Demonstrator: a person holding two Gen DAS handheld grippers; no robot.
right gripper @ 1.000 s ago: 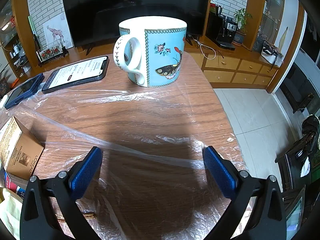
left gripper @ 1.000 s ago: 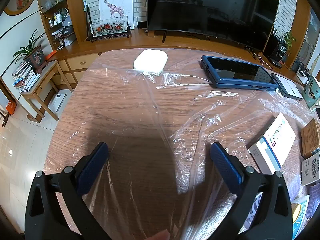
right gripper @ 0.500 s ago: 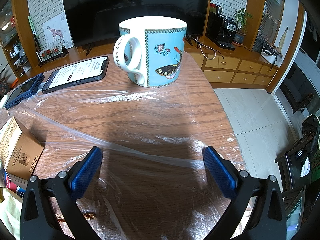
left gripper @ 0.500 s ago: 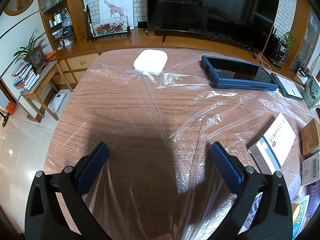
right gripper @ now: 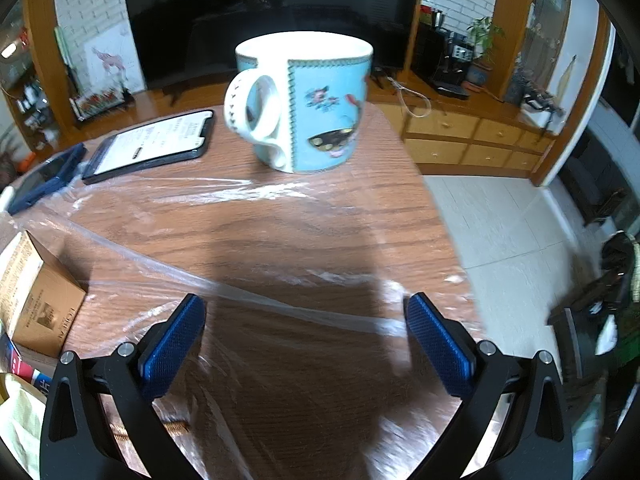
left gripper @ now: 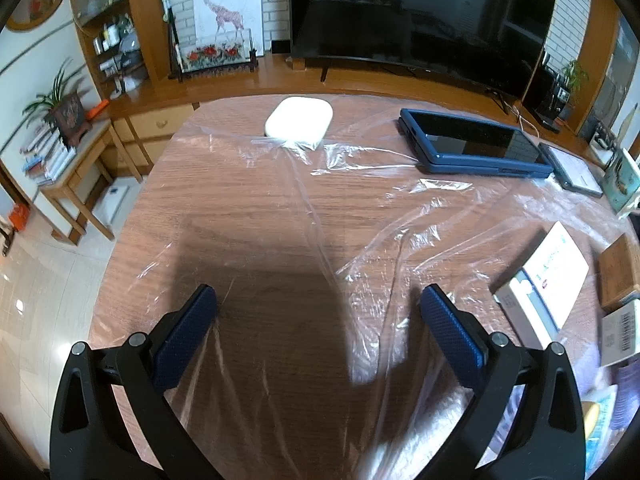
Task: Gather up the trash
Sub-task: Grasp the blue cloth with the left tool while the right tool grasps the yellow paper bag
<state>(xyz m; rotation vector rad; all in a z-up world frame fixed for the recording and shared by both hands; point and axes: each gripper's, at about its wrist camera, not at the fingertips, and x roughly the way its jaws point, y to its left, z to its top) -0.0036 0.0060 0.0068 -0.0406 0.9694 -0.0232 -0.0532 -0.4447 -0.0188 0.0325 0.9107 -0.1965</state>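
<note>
A clear plastic sheet (left gripper: pixel 360 216) lies crumpled over the round wooden table (left gripper: pixel 224 208); it also shows in the right wrist view (right gripper: pixel 256 296). My left gripper (left gripper: pixel 318 304) is open and empty above the sheet near the table's front. My right gripper (right gripper: pixel 306 312) is open and empty above the sheet, in front of a blue and white mug (right gripper: pixel 304 104). A white and blue carton (left gripper: pixel 544 280), a brown box (left gripper: pixel 618 272) and a barcode slip (left gripper: pixel 622 332) lie at the left view's right edge. A brown box (right gripper: pixel 38 288) sits left in the right wrist view.
A white pebble-shaped case (left gripper: pixel 299 122), a blue-cased tablet (left gripper: pixel 472 148) and a phone (right gripper: pixel 152 144) rest on the table's far side. A TV (left gripper: pixel 416 20) stands on the wooden cabinet behind. The table edge drops to tiled floor (right gripper: pixel 504 224) on the right.
The right wrist view has shifted and blurred: the mug now sits further right and turned in the frame. The left view has moved slightly. Both grippers stay open.
</note>
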